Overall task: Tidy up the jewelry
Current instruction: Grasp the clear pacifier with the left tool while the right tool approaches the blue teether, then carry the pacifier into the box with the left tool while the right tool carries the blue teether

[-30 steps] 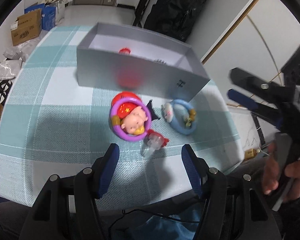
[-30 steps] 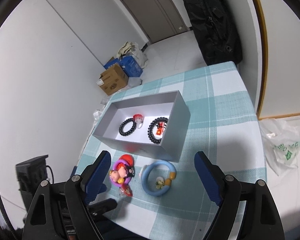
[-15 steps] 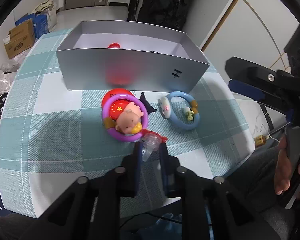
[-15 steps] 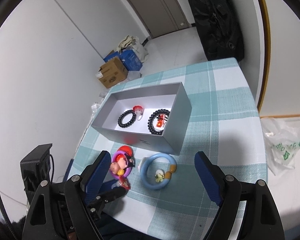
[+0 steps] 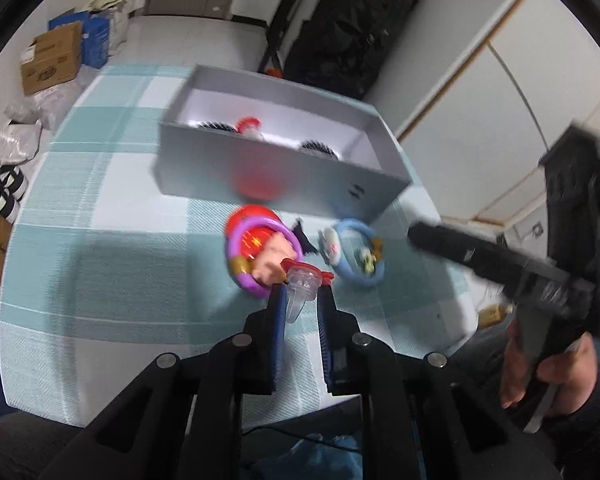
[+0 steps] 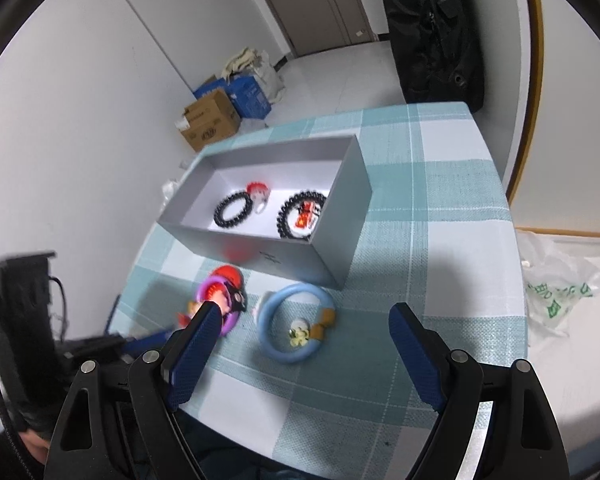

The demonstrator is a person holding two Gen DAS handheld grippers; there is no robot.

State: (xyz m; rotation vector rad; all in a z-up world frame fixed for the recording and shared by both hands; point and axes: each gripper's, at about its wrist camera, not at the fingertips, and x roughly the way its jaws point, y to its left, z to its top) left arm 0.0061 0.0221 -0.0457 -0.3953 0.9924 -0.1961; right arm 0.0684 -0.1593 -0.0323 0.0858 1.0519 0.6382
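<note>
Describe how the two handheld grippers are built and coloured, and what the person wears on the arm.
Both are alike. The left gripper and the right gripper each have two black angular plastic arms with silver round screw heads at the joints, ending in flat fingers faced with textured dark-blue pads. A thin black cable runs under the left one. The right hand comes out of a dark sleeve.

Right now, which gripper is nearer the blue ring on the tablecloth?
Left. The left gripper is shut on a clear charm just beside the blue ring; the right gripper hangs open, farther back above it.
</note>
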